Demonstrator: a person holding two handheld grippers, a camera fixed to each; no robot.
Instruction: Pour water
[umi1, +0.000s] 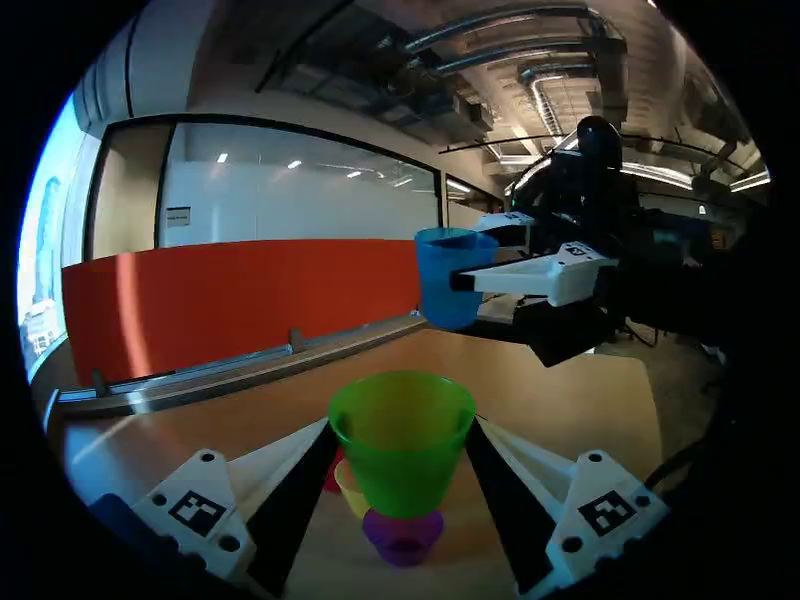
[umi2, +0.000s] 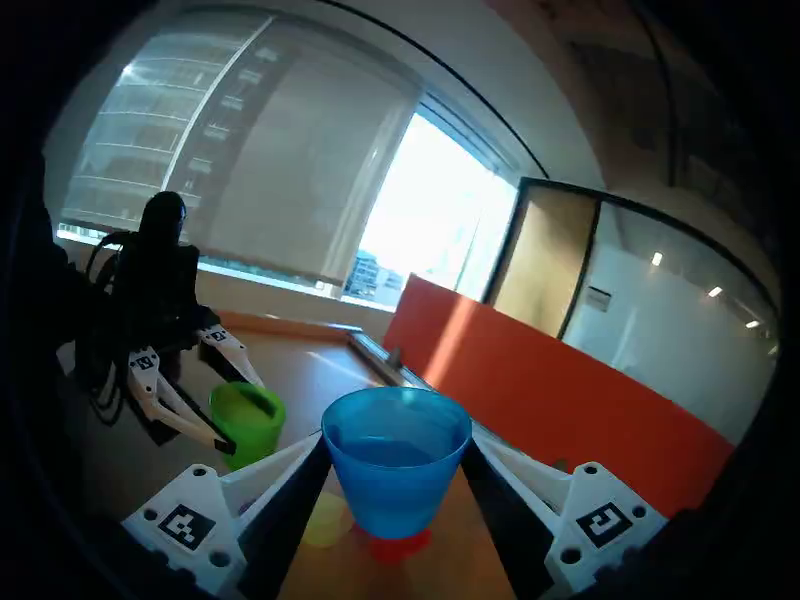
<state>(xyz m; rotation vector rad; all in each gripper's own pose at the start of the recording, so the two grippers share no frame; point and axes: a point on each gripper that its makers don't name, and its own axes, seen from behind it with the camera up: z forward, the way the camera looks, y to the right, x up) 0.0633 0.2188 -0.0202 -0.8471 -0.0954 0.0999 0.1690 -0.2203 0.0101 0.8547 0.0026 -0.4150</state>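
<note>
- Left gripper view, foreground: the left gripper (umi1: 402, 452) pinches a translucent green plastic cup (umi1: 402, 440), both fingers pressed to its sides, with the mouth upward above a pale wooden table (umi1: 560, 390).
- Left gripper view, farther off: the right gripper (umi1: 468, 252) carries a translucent blue plastic cup (umi1: 447, 280) upright between its two fingers. It sits higher than the green cup and well apart from it (no stream joins them).
- Left gripper view, detail: the green cup shows no water line and is judged empty. A small purple cup (umi1: 402, 538) stands on the table below it.
- Right gripper view, foreground: the right gripper (umi2: 397, 450) clamps the blue cup (umi2: 397, 480) by its wall. A darker level inside reads as water, standing fairly high.
- Right gripper view, lower left: the left gripper (umi2: 247, 415) presents the green cup (umi2: 247, 425) low over the table.
- Progress (a judgement): both cups are in hand, but pouring has not begun. The blue cup must first be carried over the green cup and tilted.
</note>
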